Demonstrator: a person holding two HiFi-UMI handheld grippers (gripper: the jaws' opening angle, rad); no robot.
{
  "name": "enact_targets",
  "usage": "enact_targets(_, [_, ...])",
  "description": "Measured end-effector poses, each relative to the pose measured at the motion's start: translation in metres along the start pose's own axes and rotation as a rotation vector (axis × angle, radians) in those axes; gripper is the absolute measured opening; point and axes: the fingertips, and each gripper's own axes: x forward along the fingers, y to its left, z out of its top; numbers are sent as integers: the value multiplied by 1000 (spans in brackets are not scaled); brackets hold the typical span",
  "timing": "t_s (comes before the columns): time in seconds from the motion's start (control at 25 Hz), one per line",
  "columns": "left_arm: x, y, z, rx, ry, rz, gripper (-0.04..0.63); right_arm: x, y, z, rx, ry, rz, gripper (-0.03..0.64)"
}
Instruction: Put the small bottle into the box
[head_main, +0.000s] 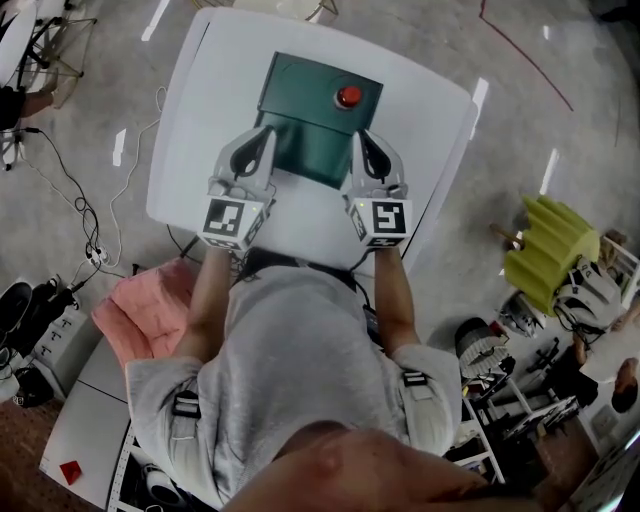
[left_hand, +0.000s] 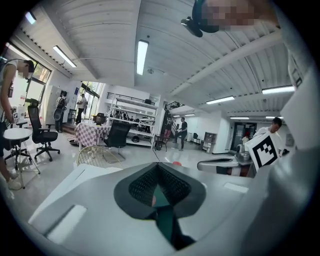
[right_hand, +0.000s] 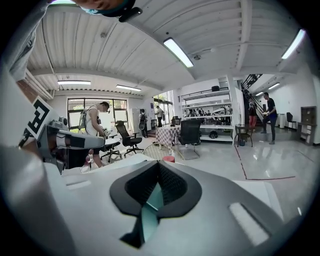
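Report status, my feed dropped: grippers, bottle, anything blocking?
Left gripper shut, empty. Right gripper shut, empty. Small bottle, red top, on the green box, not yet grasped. Nothing between grippers and bottle.

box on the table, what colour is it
The box is dark green, seen best in the head view.

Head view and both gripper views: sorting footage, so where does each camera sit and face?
Head view: on the head, steeply down at green box and table; shows arms, left hand-held gripper, right hand-held gripper.
Left gripper view: rides the left one, along its shut jaws across the room.
Right gripper view: likewise, right one.
Shared: all show the red cap.
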Motion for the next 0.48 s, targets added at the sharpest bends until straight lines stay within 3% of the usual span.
enact_targets(0.4, [18,11,-15,-21,33,-11,11,19,-11,-6,1,-5,-14,5])
enact_targets(0.44, [19,11,-14,-20,33,-12,11,21,-11,-5,3,-11,-13,22])
enact_targets(0.48, [20,12,-13,-19,34,-12,11,23,-11,-4,4,-13,-6,105])
